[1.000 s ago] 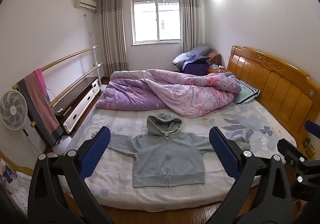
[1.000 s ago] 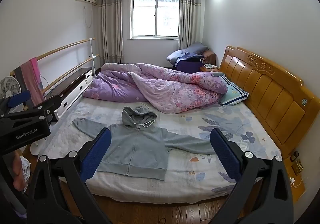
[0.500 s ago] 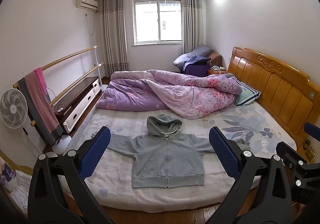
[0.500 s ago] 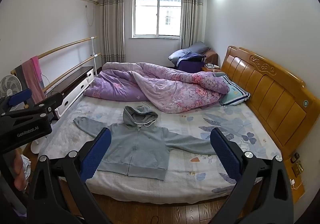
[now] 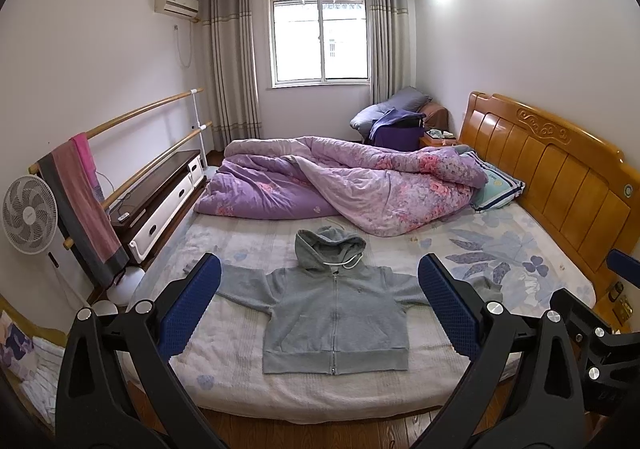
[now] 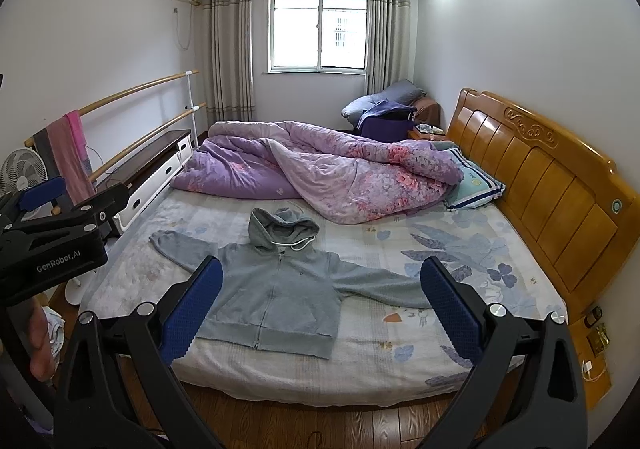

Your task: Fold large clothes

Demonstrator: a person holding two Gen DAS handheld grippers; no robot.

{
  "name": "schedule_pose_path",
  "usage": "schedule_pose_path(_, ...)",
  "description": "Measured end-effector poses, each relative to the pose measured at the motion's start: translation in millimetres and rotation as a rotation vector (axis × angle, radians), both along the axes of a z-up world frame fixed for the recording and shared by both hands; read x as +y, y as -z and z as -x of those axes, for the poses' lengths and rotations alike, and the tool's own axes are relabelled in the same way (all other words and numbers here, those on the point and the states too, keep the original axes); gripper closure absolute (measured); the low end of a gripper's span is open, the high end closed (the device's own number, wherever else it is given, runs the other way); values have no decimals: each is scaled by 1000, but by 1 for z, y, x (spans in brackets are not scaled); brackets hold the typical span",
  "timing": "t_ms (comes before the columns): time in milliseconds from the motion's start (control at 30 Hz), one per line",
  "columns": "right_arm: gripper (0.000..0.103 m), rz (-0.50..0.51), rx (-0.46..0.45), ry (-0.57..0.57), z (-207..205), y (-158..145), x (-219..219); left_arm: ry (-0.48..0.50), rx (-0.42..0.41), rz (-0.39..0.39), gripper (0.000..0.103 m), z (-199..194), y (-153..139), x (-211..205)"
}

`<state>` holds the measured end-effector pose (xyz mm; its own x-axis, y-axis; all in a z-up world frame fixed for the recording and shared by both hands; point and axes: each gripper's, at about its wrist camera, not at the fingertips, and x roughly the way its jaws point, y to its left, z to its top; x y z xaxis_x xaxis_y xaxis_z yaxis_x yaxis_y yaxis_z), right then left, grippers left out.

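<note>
Grey hoodie (image 5: 335, 315) lay flat on the bed (image 5: 520, 249); both grippers' fingers (image 5: 191, 303) were spread, best aimed at sleeves at three and nine o'clock.

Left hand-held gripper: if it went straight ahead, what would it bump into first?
Probably the grey hoodie lying flat on the bed. The open left hand-held gripper points right at it, with nothing visible between, though depth is hard to judge.

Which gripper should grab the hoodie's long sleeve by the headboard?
Probably the right hand-held gripper. It is open, and in its view that sleeve runs toward its right finger. The left hand-held gripper, also open, sits centred over the hoodie.
</note>
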<state>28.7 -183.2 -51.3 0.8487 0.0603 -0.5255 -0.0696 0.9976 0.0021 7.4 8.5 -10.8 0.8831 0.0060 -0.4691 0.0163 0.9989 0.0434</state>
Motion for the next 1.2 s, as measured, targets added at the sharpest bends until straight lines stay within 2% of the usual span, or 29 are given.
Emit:
schedule_pose_path(567,7,-10,11,-16,-5,2,-7,-12,5,-2,5,-3,4,-2)
schedule_pose_path(967,7,-25,25,-41,-15,3,-22,-35,24,-13,5,-16,9,-28)
schedule_pose_path(1200,7,-34,33,-80,-21,4,-34,-84,34,-25,5,-21,13,-42)
